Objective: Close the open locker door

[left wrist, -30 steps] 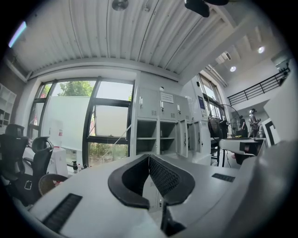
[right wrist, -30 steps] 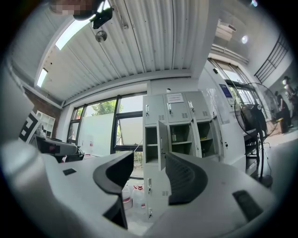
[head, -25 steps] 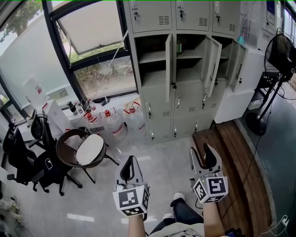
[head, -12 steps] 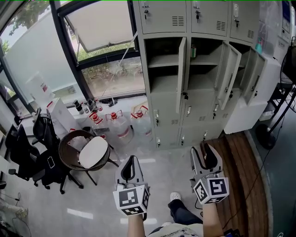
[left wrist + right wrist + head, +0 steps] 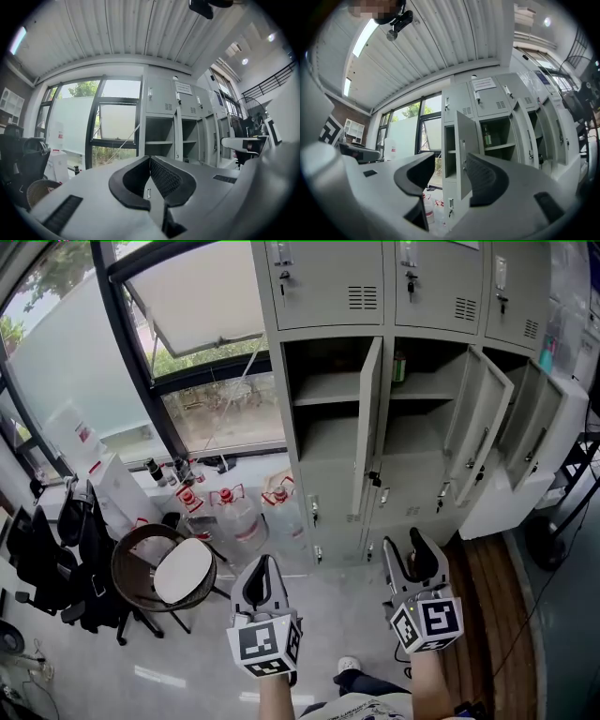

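Note:
The grey locker bank (image 5: 328,282) fills the top of the head view. Three middle-row doors stand open: a left door (image 5: 367,427), a middle one (image 5: 478,442) and a right one (image 5: 539,442). My left gripper (image 5: 261,579) is held level in front of me, shut with nothing in it, some way short of the lockers. My right gripper (image 5: 411,559) is open and empty, pointing toward the left open door (image 5: 465,136), which is well beyond its tips. In the left gripper view the left gripper (image 5: 150,159) faces the open compartments (image 5: 159,136).
Several water jugs (image 5: 234,507) stand on the floor left of the lockers, under the window (image 5: 206,352). A round chair (image 5: 164,568) and black office chairs (image 5: 56,549) are at the left. A wooden platform (image 5: 497,587) lies at the right. My shoe (image 5: 349,667) shows below.
Both grippers have been carried forward toward the lockers, which now look larger and closer. The jaws of both stand as before.

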{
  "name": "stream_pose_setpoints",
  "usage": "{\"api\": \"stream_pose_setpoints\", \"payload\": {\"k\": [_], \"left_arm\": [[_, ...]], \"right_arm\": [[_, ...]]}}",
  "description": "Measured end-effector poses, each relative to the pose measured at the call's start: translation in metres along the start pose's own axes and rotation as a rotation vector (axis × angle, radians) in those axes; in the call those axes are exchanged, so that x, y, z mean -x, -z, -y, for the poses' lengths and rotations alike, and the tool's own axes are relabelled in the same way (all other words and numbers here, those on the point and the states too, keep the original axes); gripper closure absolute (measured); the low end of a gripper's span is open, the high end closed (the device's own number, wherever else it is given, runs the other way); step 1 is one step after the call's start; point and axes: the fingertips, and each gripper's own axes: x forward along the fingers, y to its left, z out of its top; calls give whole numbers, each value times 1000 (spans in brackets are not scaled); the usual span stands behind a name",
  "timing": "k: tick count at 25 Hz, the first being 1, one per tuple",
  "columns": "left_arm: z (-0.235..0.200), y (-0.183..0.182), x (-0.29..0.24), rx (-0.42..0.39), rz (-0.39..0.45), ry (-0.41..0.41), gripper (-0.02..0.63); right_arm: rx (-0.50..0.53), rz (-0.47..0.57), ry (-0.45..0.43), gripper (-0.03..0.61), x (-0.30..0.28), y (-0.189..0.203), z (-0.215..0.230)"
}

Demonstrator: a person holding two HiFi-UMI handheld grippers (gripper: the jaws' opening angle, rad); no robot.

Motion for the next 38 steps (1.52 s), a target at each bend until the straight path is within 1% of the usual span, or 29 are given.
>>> {"api": "stream_pose_setpoints", "payload": {"k": [5, 10, 17, 21, 30, 37, 38], "left_arm": [[9, 1, -45, 6, -2, -15, 606], [14, 5, -76, 1, -19, -19, 606], [6, 16, -104, -6, -51, -33, 606], [-6, 19, -125, -6, -53, -33, 606], [-14, 13, -181, -12, -38, 29, 606], [-18, 10, -212, -10, -33, 67, 606], [-18, 10, -215, -10, -33, 72, 606]], "right_arm": [[3, -5, -33, 368, -41, 4, 23], [-7, -14, -56, 368, -73, 10, 38], [-4, -30, -93, 368, -107, 26, 37], [2, -27, -105, 368, -130, 30, 33], [18, -3, -92, 368, -171, 29, 35], [24, 7, -73, 370, -195, 30, 40], [23, 10, -67, 407, -197, 31, 41]]}}
